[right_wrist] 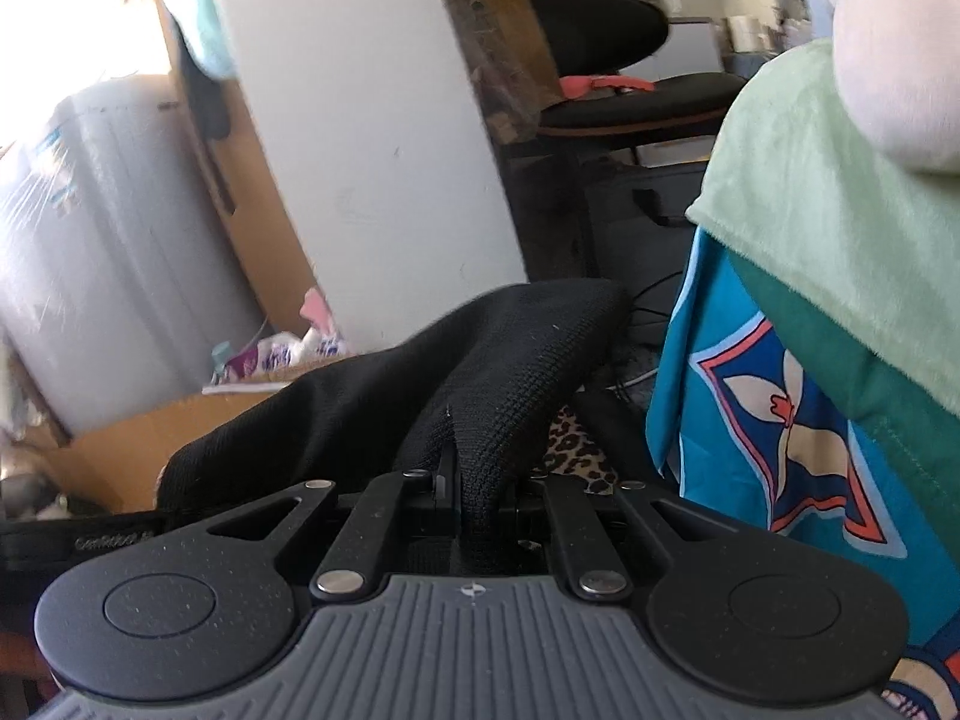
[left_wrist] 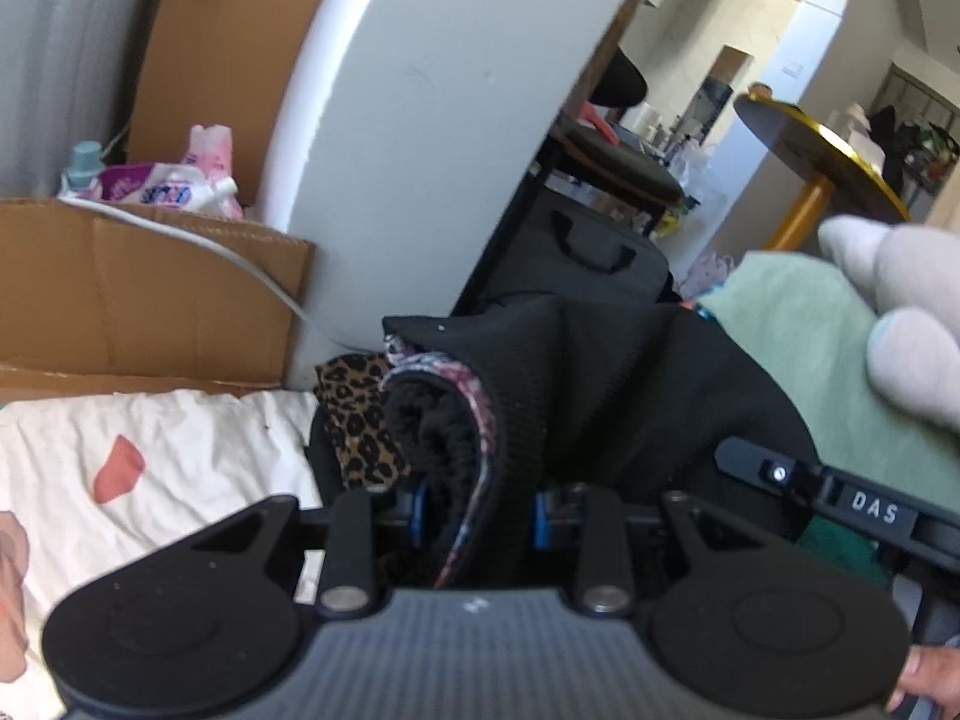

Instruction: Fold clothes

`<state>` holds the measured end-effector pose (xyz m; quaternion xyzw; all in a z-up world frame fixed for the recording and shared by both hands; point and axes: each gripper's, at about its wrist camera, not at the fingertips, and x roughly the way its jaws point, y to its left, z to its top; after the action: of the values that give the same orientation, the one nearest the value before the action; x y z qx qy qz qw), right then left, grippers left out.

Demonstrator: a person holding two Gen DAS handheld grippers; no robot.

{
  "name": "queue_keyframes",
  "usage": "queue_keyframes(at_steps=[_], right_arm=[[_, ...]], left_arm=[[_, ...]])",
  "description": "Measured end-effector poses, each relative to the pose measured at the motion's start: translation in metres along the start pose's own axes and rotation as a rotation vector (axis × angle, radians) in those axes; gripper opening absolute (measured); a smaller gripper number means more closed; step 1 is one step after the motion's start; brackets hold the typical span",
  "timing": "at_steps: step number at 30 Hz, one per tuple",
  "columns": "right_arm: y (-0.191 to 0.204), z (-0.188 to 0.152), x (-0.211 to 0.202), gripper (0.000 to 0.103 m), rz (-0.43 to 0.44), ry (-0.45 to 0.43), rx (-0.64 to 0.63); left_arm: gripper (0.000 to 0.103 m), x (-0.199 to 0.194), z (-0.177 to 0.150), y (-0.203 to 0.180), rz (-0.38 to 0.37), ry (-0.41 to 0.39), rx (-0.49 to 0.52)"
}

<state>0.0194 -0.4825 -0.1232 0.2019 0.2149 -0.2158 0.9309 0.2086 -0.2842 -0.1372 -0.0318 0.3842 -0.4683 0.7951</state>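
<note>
A black knit garment [left_wrist: 630, 378] with a pink patterned trim hangs between both grippers. My left gripper [left_wrist: 480, 516] is shut on a thick bunched fold of it, the blue pads pressing on each side. In the right wrist view the same black garment [right_wrist: 510, 354] rises from my right gripper [right_wrist: 477, 498], which is shut on a thin edge of the cloth. A leopard-print piece [left_wrist: 360, 420] lies under the black garment. The other gripper's black body [left_wrist: 840, 504] shows at the right of the left wrist view.
A white sheet with pink prints [left_wrist: 150, 468] covers the bed at lower left. Cardboard boxes [left_wrist: 150, 294] and a white pillar [left_wrist: 432, 138] stand behind. A pale green blanket [right_wrist: 828, 228] and blue patterned cloth [right_wrist: 780, 420] lie at right, with a white plush toy [left_wrist: 900, 312] on top.
</note>
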Motion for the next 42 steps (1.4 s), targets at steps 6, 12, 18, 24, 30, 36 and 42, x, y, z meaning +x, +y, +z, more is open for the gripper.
queue_keyframes(at_steps=[6, 12, 18, 24, 30, 36, 42], right_arm=[[-0.018, -0.022, 0.013, 0.007, -0.008, 0.004, -0.062], [-0.037, -0.03, 0.026, 0.007, -0.015, -0.005, -0.055], [-0.049, -0.022, 0.035, 0.007, -0.025, -0.049, -0.066], [-0.058, -0.005, 0.06, 0.007, -0.031, -0.076, -0.069], [-0.069, 0.001, 0.09, 0.007, -0.028, -0.051, -0.035], [-0.066, 0.004, 0.107, 0.007, -0.056, -0.051, -0.007], [-0.055, 0.003, 0.108, 0.007, -0.093, -0.063, 0.025]], left_arm=[[0.033, 0.033, -0.028, 0.0, -0.002, 0.059, 0.013], [0.033, 0.058, -0.043, -0.006, 0.008, 0.054, 0.013], [0.033, 0.068, -0.051, -0.012, 0.004, -0.018, -0.031], [0.033, 0.079, -0.045, -0.014, 0.008, -0.064, -0.078], [0.033, 0.099, -0.036, -0.005, 0.003, -0.063, -0.092], [0.033, 0.114, -0.036, 0.015, -0.03, -0.041, -0.163], [0.033, 0.117, -0.036, 0.016, -0.052, -0.03, -0.164]])
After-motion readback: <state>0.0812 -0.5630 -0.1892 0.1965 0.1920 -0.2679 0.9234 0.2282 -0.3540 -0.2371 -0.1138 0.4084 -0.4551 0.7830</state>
